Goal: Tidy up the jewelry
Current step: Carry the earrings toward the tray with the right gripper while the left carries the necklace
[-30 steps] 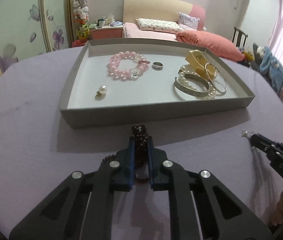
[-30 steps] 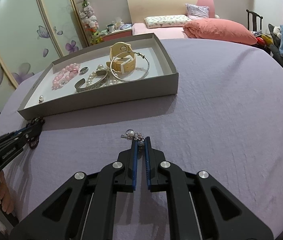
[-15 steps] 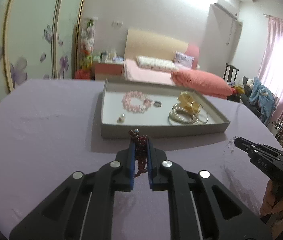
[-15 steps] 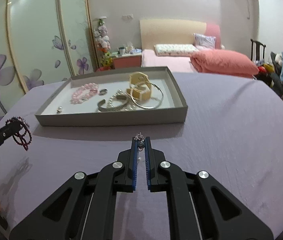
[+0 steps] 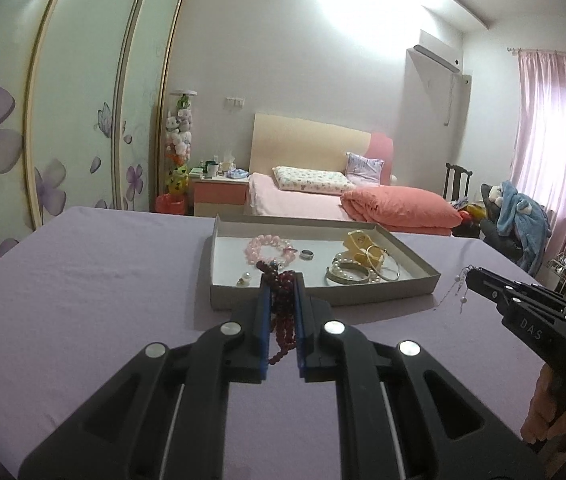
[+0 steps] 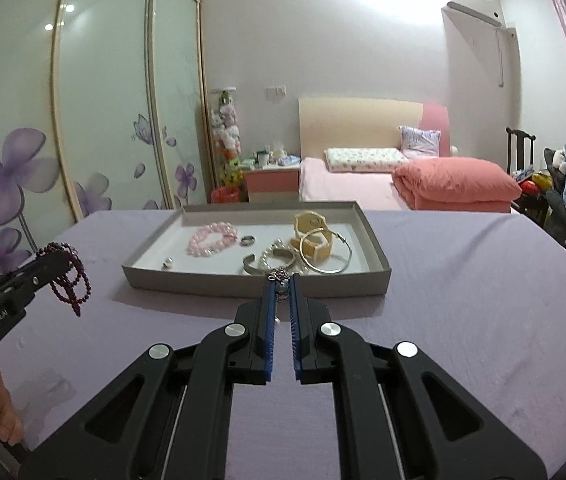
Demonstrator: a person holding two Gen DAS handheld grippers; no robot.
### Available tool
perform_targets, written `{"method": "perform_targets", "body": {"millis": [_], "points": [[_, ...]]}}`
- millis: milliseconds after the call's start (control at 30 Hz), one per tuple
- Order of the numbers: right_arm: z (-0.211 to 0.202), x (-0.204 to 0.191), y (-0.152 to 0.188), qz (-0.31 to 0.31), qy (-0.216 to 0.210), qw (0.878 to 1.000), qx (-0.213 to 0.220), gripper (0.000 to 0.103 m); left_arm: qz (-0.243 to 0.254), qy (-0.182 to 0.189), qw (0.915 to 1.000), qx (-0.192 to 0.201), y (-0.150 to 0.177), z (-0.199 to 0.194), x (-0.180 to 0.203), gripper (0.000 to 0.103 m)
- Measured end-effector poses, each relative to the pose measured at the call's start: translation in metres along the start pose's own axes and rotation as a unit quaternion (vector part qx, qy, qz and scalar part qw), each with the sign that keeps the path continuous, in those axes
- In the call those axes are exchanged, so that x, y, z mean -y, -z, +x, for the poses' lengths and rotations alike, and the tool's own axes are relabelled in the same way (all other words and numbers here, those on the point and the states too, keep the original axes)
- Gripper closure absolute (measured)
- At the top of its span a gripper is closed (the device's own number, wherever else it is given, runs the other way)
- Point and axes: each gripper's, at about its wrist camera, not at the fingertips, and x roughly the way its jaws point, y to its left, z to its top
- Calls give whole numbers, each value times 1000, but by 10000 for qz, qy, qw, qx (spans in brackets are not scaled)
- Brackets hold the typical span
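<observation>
While the grey tray (image 6: 187,280) on the counter (image 6: 463,300) already held a pink bead bracelet (image 6: 211,240), ring, pearls and bangles, the left tool (image 5: 281,280) was clamped on a dark red bead strand (image 5: 283,312) and the right tool (image 6: 281,282) pinched a pearl-drop chain (image 5: 459,284), both lifted and not yet placed.

Bedroom: pink bed (image 5: 323,200), flowered wardrobe doors (image 6: 83,120) (sliding), pink curtains (image 5: 551,128)

ceiling glare – soft (fisheye-warped) edges

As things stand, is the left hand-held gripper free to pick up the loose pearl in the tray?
Probably not yet: the left hand-held gripper is shut on the dark red bead bracelet. The pearl itself lies uncovered near the tray's front wall.
</observation>
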Motion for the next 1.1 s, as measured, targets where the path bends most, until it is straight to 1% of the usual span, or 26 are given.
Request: {"method": "perform_targets", "body": {"millis": [100,233,533,767,900,1100], "points": [[-7,-2,-1,33,-31,9999,148,95,-13,25,9999,120,0,-7,2,92],[-13,-5,-3,31,-69,9995,315,95,115,32,9995,292,-1,-17,9,92],[-23,-8,-7,-3,-83,9983,577,95,216,111,9986,479,-6,-29,19,92],[-20,-10,-10,-42,-66,9981,606,95,228,104,9986,475,-9,-26,22,92],[-15,-10,-12,-80,-39,9984,562,95,208,117,9989,399,-10,-21,22,92],[-3,-7,-23,-106,34,9987,493,95,329,114,9990,291,-19,-6,19,92]]}}
